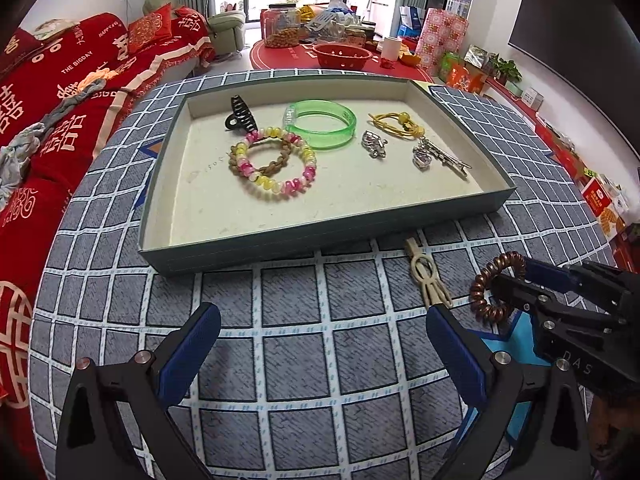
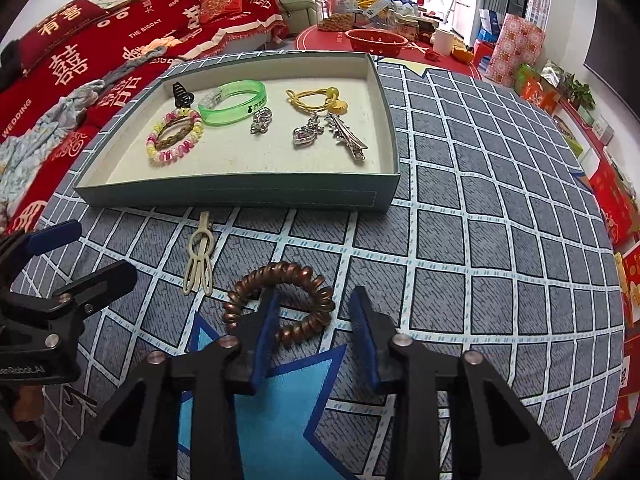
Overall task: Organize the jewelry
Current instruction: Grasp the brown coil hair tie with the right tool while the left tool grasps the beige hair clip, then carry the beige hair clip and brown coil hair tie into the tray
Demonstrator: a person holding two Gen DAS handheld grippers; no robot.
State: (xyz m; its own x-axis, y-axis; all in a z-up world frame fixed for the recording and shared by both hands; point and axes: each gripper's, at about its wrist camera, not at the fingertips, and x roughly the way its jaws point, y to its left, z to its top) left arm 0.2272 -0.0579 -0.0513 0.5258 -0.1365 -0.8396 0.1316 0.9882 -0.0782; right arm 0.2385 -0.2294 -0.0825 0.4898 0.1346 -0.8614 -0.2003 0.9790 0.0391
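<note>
right gripper [image 2: 314,316] low, jaws straddling coil tie [image 2: 280,304] | left gripper [image 1: 320,336] hovering, jaws wide

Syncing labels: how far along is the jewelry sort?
Done: beaded bracelet, green bangle and silver clip, among others, lie in the tray. In hand: open right claw straddles the brown coil tie, not yet gripped. Left: cream hair clip on the cloth; left claw open, idle.

cream clip [image 2: 199,258] beside coil tie [image 2: 280,304], tray wall [image 2: 240,196] beyond
</note>
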